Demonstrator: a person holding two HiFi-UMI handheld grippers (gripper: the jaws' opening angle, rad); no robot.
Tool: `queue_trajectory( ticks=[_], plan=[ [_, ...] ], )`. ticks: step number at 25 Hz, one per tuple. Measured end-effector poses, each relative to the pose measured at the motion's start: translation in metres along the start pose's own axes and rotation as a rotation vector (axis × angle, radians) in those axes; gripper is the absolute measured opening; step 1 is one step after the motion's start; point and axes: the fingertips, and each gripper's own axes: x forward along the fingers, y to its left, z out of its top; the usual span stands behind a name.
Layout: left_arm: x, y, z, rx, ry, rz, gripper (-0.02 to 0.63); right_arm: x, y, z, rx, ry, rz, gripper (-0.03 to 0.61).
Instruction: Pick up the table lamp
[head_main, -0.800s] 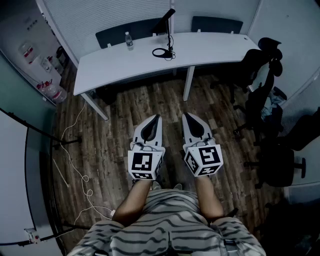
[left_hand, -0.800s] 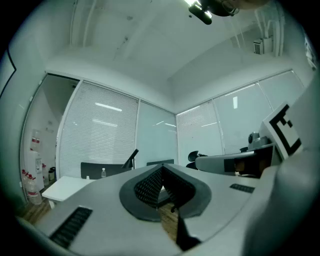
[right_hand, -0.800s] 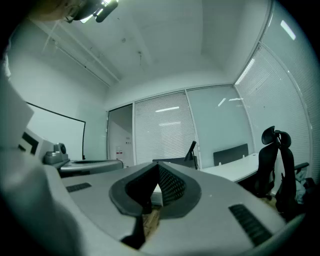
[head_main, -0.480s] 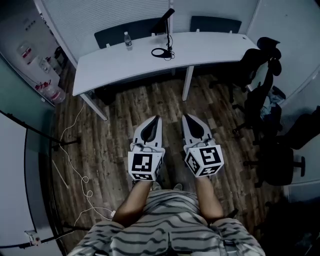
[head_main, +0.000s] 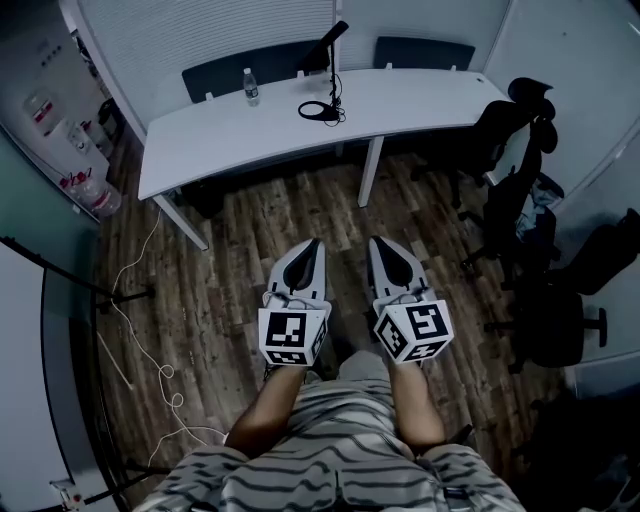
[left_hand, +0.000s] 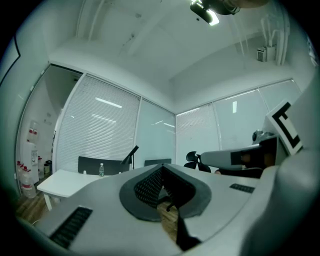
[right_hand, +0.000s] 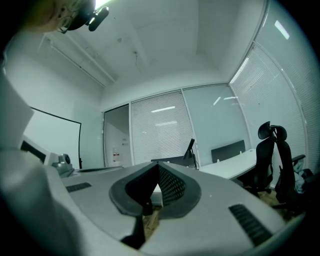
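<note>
We are in the approach step. The table lamp (head_main: 330, 37) stands on the white table (head_main: 250, 130), well apart from us. Our left gripper (head_main: 313, 245) and right gripper (head_main: 376, 243) have jaws closed on nothing. Next we must come near and open the jaws.

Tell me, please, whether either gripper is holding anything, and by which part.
Nothing is held: the left gripper and right gripper are shut and empty, far from the table lamp.
</note>
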Motion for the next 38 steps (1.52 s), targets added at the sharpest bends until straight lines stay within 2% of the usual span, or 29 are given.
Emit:
queue_trajectory(
  ticks=[5,10,16,22,30,38],
  plan=[
    [0.018,0.009,-0.007,-0.001,0.016,-0.036,0.007,0.012,-0.006,-0.005,-0.009,0.003,-0.035,0.011],
    [0.054,0.033,-0.009,0.022,0.013,-0.042,0.007,0.06,-0.024,-0.006,0.016,-0.012,-0.03,0.011],
    [0.116,0.062,-0.013,0.028,0.017,-0.017,0.007,0.122,-0.058,-0.005,0.001,-0.013,-0.014,0.011],
    [0.205,0.09,-0.01,0.022,0.005,-0.009,0.008,0.194,-0.11,0.0,-0.022,-0.009,-0.011,0.011],
    [0.347,0.105,-0.002,0.011,0.01,0.0,0.008,0.299,-0.212,0.022,-0.018,0.014,0.004,0.011],
    [0.439,0.114,-0.006,0.009,0.044,0.024,0.008,0.366,-0.28,0.026,0.008,0.034,0.025,0.011]
  ],
)
